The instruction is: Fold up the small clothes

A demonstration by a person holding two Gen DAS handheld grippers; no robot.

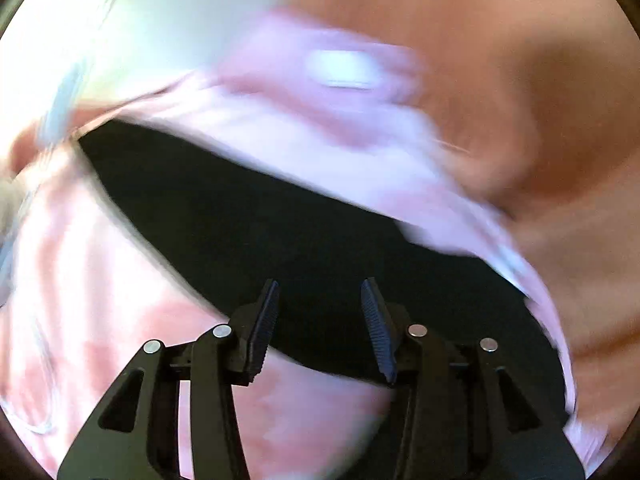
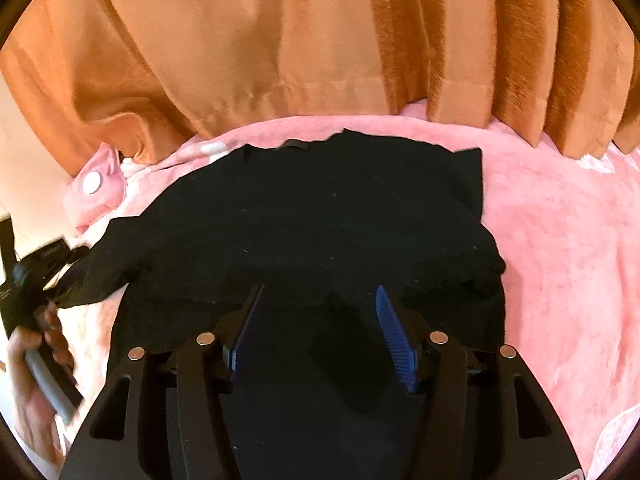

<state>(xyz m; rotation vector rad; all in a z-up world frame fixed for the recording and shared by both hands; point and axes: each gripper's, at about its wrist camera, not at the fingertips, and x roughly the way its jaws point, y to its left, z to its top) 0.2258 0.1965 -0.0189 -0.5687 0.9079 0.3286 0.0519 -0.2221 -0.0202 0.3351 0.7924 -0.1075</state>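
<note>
Black shirt (image 2: 312,216) flat on pink blanket (image 2: 560,260) | left gripper (image 1: 320,320) wide, empty | right gripper (image 2: 320,320) wide, above shirt hem.

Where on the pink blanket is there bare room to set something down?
Free: the pink blanket right of the black garment, up to the orange curtain. Crowded: the left edge, with the pink pillow and the left hand.
</note>
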